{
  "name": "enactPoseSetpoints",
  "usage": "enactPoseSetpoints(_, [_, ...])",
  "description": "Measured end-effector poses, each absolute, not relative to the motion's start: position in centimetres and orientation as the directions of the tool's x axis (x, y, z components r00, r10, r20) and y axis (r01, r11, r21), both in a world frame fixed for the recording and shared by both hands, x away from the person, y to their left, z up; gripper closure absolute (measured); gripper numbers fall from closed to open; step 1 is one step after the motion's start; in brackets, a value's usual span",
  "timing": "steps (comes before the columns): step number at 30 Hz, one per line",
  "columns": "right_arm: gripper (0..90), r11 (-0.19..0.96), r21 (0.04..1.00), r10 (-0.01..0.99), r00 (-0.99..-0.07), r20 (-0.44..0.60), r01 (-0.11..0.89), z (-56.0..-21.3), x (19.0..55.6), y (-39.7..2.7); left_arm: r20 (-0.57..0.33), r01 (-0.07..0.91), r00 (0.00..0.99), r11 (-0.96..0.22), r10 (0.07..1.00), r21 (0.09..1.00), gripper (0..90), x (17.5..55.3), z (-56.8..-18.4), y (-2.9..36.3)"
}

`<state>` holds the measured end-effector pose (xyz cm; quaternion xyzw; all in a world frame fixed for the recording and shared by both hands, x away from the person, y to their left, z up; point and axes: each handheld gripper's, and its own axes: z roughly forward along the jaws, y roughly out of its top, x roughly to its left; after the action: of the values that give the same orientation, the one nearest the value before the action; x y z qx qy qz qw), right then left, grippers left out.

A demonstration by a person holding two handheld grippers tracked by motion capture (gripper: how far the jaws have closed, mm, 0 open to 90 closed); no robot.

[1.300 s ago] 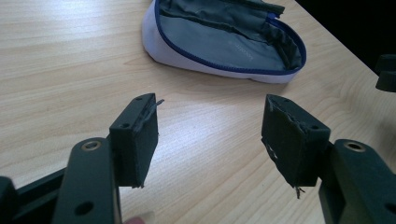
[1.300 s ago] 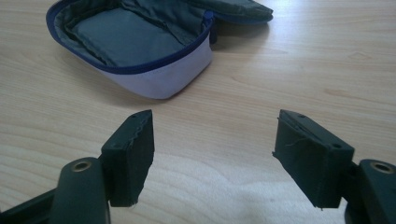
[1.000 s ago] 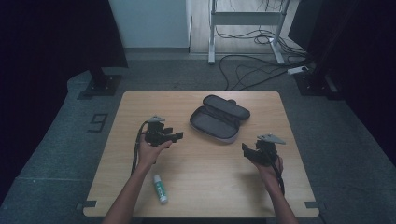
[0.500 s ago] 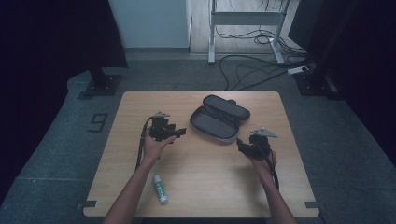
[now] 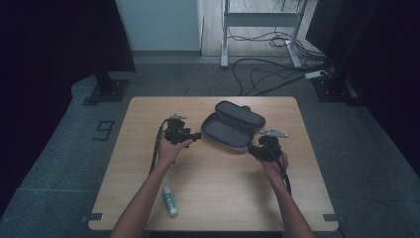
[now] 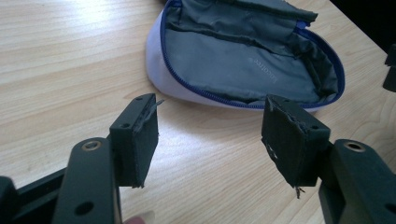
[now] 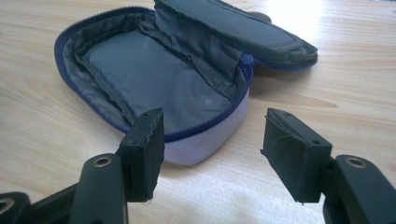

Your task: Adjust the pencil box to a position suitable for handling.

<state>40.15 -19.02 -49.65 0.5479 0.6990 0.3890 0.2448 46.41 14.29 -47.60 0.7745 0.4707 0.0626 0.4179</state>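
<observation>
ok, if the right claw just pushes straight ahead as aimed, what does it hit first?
Most likely the near end wall of the open pouch: the right claw stands open, and the pouch's pale side with its blue zipper rim sits centred between the jaws. Only bare table lies before it; depth is hard to judge.

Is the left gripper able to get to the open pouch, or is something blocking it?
Probably yes. The left gripper sits just beside the open pouch, with its jaws spread wide and facing the pouch's near edge. Between them lies bare table. The glue stick lies far behind, near the person's arm.
</observation>
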Motion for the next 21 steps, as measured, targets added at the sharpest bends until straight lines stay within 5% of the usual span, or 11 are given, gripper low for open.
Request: enactPoseSetpoints(21, [39.8, 0.091, 0.796, 0.959, -0.269, 0.093, 0.598, -50.1, 42.8, -19.0, -0.286, 0.694, 0.545, -0.233, 0.788, 0.682, 36.9, 48.4, -49.1, 12.9])
